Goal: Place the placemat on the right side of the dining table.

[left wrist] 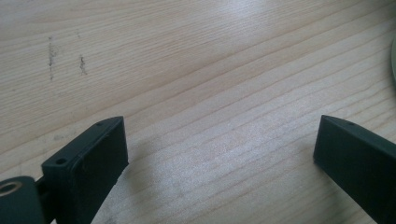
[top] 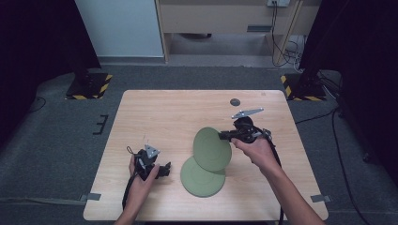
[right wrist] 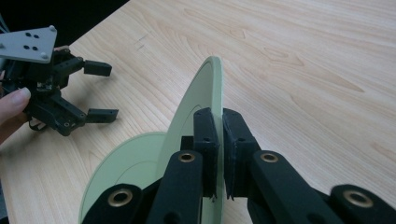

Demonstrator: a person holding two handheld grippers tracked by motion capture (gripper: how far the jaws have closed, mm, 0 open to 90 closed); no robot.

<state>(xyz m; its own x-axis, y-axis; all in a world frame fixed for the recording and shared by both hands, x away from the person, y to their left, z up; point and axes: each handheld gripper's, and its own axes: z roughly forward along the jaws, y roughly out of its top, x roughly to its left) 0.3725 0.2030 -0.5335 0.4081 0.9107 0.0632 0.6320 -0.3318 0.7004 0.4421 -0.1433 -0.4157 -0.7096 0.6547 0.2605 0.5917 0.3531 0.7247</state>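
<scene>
Left tongs (top: 162, 169): I hold them in my left hand (top: 141, 180) low on the surface (top: 159, 112), at about seven o'clock of its middle. In the left gripper view the two black jaws stand wide apart with only bare wood grain between them; they grip nothing. In the right gripper view the same tongs (right wrist: 100, 91) show at ten o'clock, jaws spread.

Flat plate (top: 199, 180): a green round plate lies flat on the surface, just at three o'clock of my left tongs and apart from them. A sliver of its rim (left wrist: 393, 58) shows at the right edge of the left gripper view.

Lifted plate (top: 212, 149): a second green plate, tilted up on edge, stands over the flat one at its one o'clock side and overlaps it from above. Whether its lower rim touches the flat plate I cannot tell.

Right tongs (top: 224, 136): my right hand (top: 256, 150) holds them at three o'clock of the lifted plate. In the right gripper view they (right wrist: 220, 154) are closed tight on the rim of the lifted plate (right wrist: 205, 93), one jaw on each face.

Grey disc (top: 234, 101): small, near the far edge at twelve o'clock, well apart from the plates.
</scene>
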